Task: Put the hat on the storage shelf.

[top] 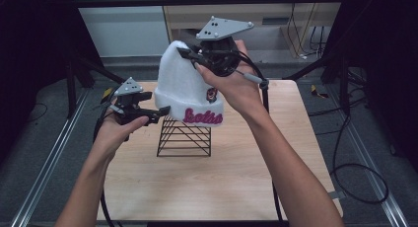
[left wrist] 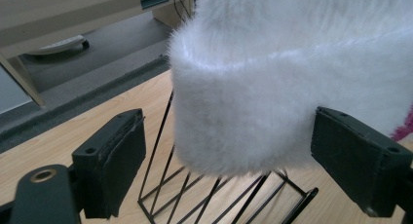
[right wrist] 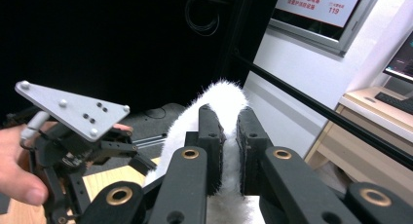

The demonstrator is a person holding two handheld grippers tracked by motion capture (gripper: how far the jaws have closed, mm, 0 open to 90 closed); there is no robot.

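A white fluffy beanie (top: 185,84) with pink lettering on its cuff sits over a black wire stand (top: 185,138) on the wooden table (top: 236,177). My right gripper (top: 190,58) is at the beanie's crown. In the right gripper view it (right wrist: 229,151) is shut on the white fur (right wrist: 224,95) of that crown. My left gripper (top: 153,104) is at the cuff's left side. In the left gripper view it (left wrist: 238,160) is open, its pads (left wrist: 114,158) standing either side of the cuff (left wrist: 243,121) without squeezing it. The stand's wires (left wrist: 160,185) show below the cuff.
A dark metal frame with a top crossbar (top: 207,1) surrounds the table. Cables (top: 360,168) loop on the grey floor to the right, beside an aluminium rail (top: 379,187). A wooden cabinet (top: 276,19) stands behind. The left gripper (right wrist: 73,151) and a hand appear in the right gripper view.
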